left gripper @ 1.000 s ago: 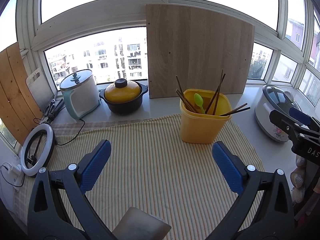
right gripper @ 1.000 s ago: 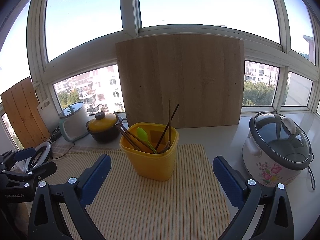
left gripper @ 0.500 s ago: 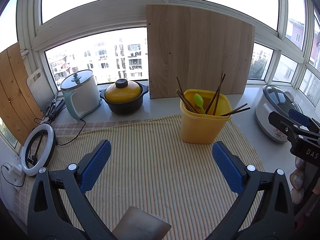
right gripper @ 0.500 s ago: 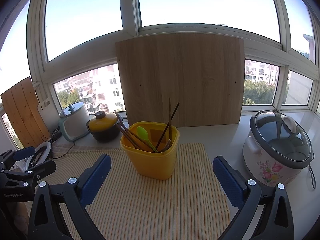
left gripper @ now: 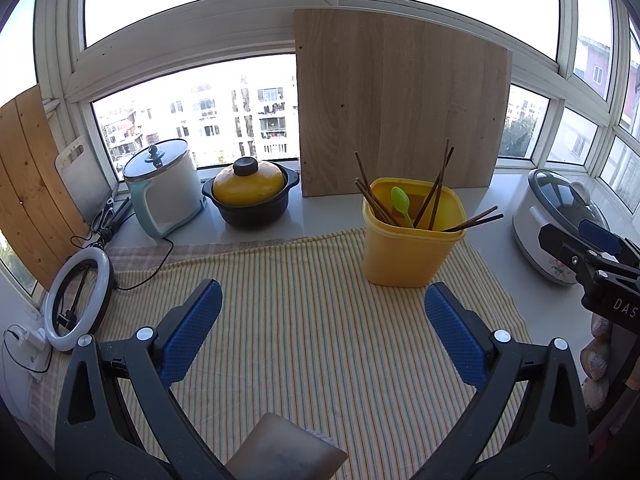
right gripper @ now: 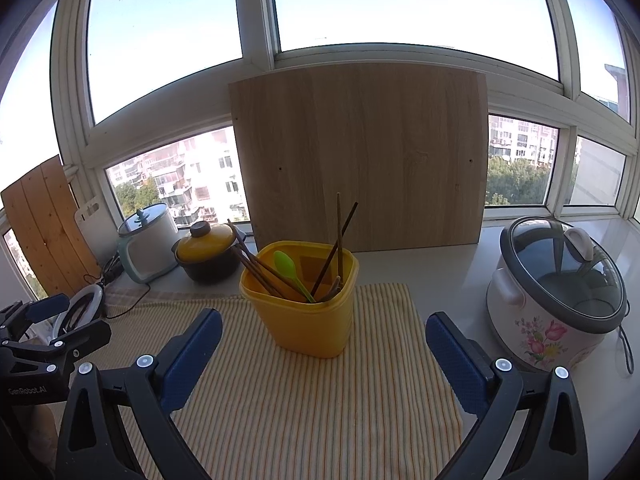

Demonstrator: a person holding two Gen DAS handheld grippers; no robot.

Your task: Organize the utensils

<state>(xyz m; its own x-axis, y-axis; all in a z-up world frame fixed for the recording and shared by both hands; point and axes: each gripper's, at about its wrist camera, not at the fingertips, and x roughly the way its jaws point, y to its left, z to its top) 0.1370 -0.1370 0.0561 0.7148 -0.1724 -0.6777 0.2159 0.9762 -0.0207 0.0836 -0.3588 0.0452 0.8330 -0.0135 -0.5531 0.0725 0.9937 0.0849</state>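
Our left tongs (left gripper: 322, 332) and right tongs (right gripper: 324, 354) gape empty | yellow utensil tub (right gripper: 304, 314) ahead, nearer right | chopsticks (right gripper: 338, 236) upright.

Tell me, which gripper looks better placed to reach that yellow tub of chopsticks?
Probably the right gripper: the yellow tub sits centred between its open jaws, while it lies off-centre from the left gripper.
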